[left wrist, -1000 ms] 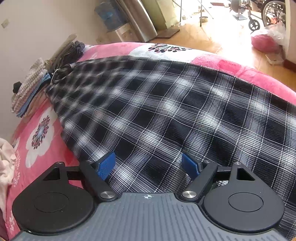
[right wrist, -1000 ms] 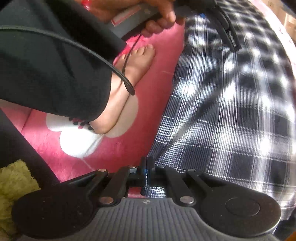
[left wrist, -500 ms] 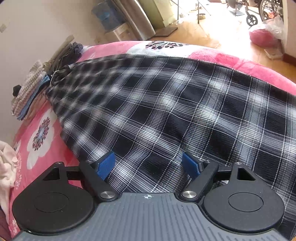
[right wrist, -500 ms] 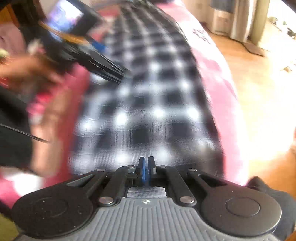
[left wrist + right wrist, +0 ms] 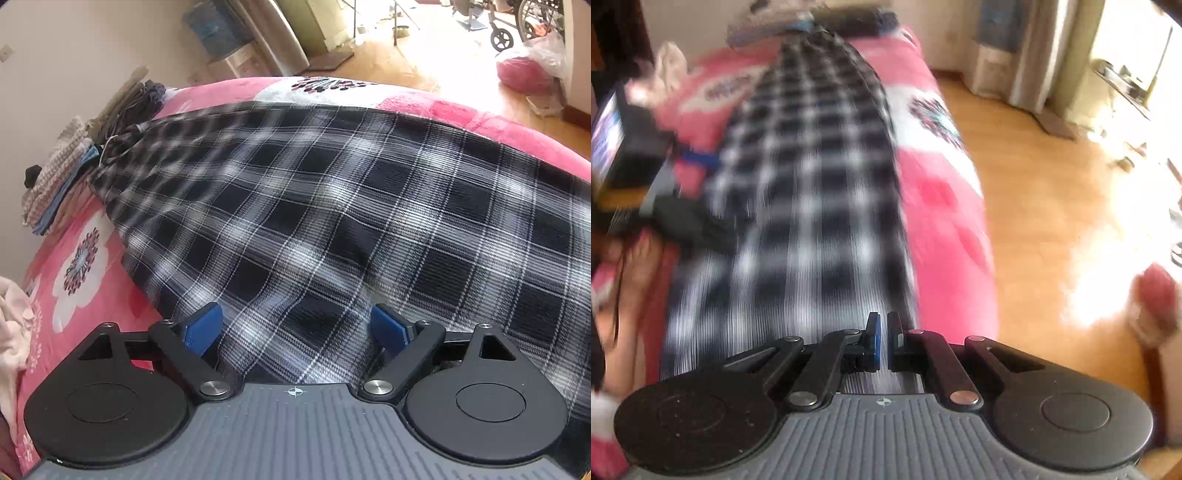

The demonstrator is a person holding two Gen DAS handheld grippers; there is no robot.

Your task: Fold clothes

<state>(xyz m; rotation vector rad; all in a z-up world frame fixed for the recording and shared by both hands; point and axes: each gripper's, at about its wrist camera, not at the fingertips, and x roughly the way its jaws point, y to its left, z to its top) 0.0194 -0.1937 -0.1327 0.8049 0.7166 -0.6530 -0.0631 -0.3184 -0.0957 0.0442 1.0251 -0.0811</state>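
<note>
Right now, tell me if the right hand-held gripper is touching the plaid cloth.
Touching. In the right wrist view the right hand-held gripper is pinched on the edge of the plaid cloth, which runs between its pads.

one black-and-white plaid garment (image 5: 332, 206) lies spread on one pink flowered blanket (image 5: 74, 295). two grippers show: the left gripper (image 5: 295, 326) and the right gripper (image 5: 883, 341), each with two fingers. one stack of folded clothes (image 5: 55, 184) sits by the wall, holding perhaps four or five pieces, though the layers blur together. one pale pink cloth (image 5: 11, 317) lies at the blanket's edge. one pink bag (image 5: 524, 72) sits on the floor, and two wheels (image 5: 502, 37) show beyond it.
</note>
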